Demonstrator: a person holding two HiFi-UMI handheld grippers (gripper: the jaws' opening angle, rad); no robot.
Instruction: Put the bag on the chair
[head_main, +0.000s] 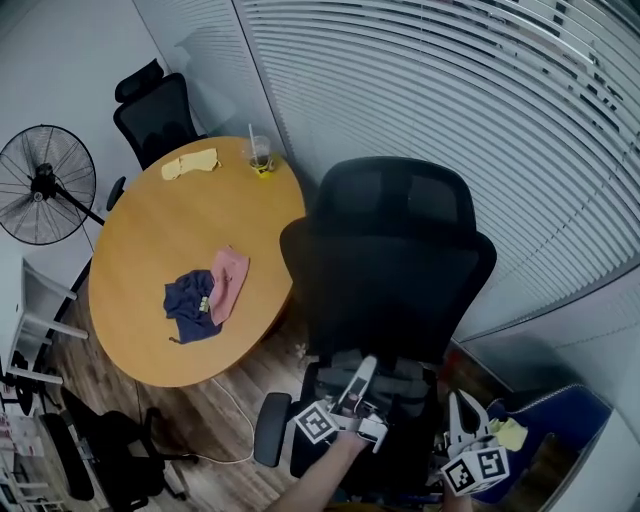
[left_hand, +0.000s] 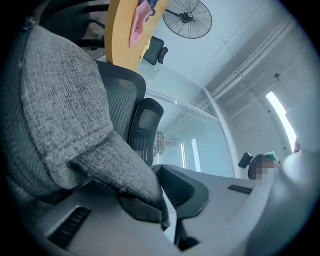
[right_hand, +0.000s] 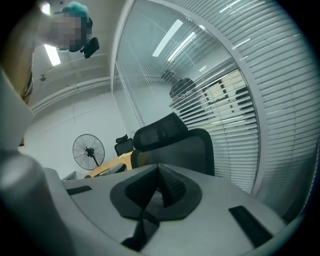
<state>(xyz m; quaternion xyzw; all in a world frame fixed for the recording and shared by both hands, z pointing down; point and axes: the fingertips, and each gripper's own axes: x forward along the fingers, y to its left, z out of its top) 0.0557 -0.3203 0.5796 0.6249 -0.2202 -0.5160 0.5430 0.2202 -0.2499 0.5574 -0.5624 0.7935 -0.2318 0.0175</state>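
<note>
**Bag on seat: handling notes**

The grey woven fabric bag (head_main: 398, 372) lies on the seat of the black mesh office chair (head_main: 390, 255), slumped against the backrest. It is well apart from the round wooden counter (head_main: 150, 260).

The left gripper (head_main: 362, 374) is closed on a folded corner of the bag (left_hand: 65, 100), with its jaws nearly together and the cloth pinched between the pads. The right gripper (head_main: 466, 412) hangs off to the side, clear of the chair. Its jaws are pressed together on nothing (right_hand: 155, 192).

We judge the bag to be soft and limp. The weave creases and drapes over itself and does not hold a shape. The coarse texture should give the pads good friction, so slipping is unlikely. It looks light, and we see nothing fragile.

The best hold is a doubled fold or seam edge, as now. A single layer would stretch and sag.

We judge the placement essentially made, with only the release remaining.
</note>
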